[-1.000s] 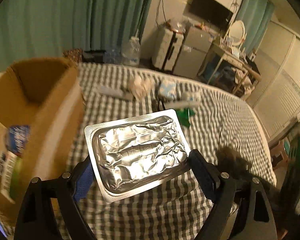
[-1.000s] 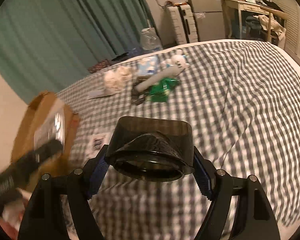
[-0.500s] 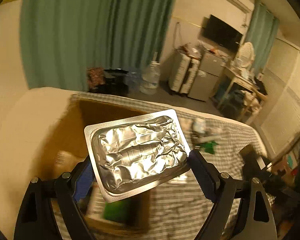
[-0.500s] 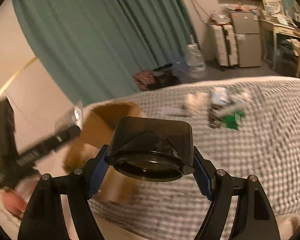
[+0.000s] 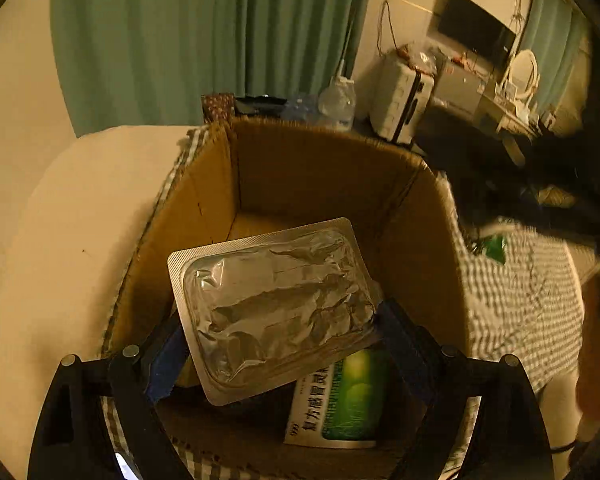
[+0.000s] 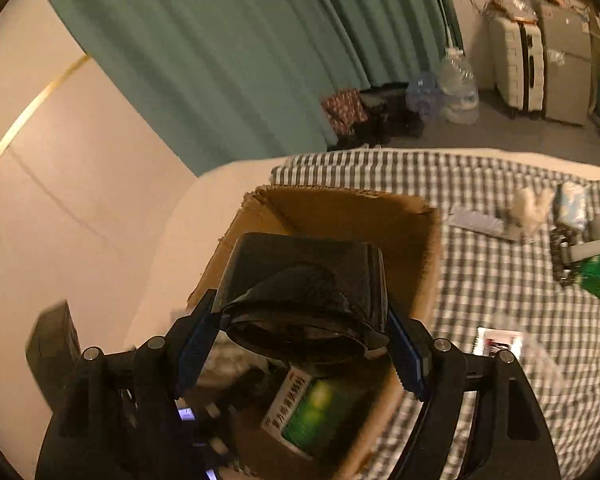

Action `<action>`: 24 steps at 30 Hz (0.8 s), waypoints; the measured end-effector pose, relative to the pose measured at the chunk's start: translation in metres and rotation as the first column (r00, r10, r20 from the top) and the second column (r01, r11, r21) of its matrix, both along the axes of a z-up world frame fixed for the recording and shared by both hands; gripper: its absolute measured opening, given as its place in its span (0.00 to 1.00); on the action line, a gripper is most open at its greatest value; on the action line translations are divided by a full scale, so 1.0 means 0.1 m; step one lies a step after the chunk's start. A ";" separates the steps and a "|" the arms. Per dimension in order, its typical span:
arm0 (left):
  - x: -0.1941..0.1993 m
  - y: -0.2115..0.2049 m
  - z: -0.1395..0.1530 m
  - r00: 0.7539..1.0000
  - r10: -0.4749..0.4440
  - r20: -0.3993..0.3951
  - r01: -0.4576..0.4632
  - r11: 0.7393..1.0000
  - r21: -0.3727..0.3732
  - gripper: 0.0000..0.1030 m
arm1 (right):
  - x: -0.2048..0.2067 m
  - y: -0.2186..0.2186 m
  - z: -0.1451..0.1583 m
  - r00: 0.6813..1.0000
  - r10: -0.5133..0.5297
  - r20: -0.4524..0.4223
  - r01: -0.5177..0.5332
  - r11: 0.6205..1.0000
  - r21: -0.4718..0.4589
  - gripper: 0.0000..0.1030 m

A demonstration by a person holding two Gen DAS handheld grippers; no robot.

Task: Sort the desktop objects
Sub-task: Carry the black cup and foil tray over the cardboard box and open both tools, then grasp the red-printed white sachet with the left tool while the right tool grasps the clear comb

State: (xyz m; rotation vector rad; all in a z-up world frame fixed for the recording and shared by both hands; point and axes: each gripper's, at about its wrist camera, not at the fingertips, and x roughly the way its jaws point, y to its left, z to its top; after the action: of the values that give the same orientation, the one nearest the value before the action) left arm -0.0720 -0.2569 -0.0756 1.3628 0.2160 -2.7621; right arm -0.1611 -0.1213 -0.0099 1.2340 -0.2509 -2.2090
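Holding a foil blister pack [image 5: 276, 308] in my left claw [image 5: 278, 344] and a dark cup [image 6: 304, 296] in my right claw [image 6: 300, 340], I hover both over the cardboard box [image 5: 312, 168].

The foil blister pack [image 5: 276, 304] hides most of the floor of the cardboard box [image 5: 312, 176], and also the top of the green and white medicine box [image 5: 340, 400]. In the right wrist view the dark container [image 6: 304, 292] covers the middle of the box. The small things on the checkered cloth [image 6: 500, 280] are blurred and cannot be named. At the right edge of the left wrist view a dark blurred shape [image 5: 560, 200] is unclear
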 end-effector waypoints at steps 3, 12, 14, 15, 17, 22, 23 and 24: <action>-0.01 0.00 -0.11 0.999 -0.020 0.029 0.020 1.000 0.005 1.00 | -0.08 -0.08 -0.04 0.999 -0.046 0.005 0.046 0.999 -0.004 0.95; 0.13 -0.09 -0.09 1.000 -0.012 0.025 0.012 1.000 0.013 1.00 | 0.07 0.36 0.27 0.966 -0.180 -0.188 0.176 0.984 -0.038 0.96; 0.17 -0.01 0.02 1.000 -0.022 0.005 0.022 1.000 0.004 1.00 | 0.11 0.53 0.36 0.949 -0.198 -0.245 0.198 0.980 -0.021 0.96; 0.20 0.08 0.12 0.999 -0.034 -0.011 0.034 0.999 -0.005 1.00 | 0.15 0.64 0.41 0.937 -0.210 -0.281 0.217 0.976 -0.009 0.96; 0.26 0.21 0.27 0.998 -0.052 -0.030 0.051 0.999 -0.018 1.00 | 0.26 0.94 0.53 0.901 -0.244 -0.359 0.264 0.964 0.007 0.96; 0.35 0.68 0.57 0.991 -0.103 -0.089 0.104 0.995 0.004 1.00 | 0.51 1.86 0.67 0.827 -0.376 -0.419 0.396 0.917 -0.041 1.00; 0.37 0.80 0.58 0.990 -0.107 -0.089 0.109 0.994 0.010 1.00 | 0.53 2.06 0.65 0.825 -0.401 -0.397 0.418 0.907 -0.049 1.00; 0.37 0.96 0.58 0.990 -0.110 -0.087 0.111 0.994 0.014 1.00 | 0.54 2.23 0.62 0.826 -0.420 -0.375 0.434 0.900 -0.052 1.00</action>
State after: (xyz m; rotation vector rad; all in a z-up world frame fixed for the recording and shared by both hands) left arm -0.0346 -0.1608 -0.0181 1.2993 0.1754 -2.9204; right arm -0.1069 0.1013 0.0523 0.7877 -0.3605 -2.7973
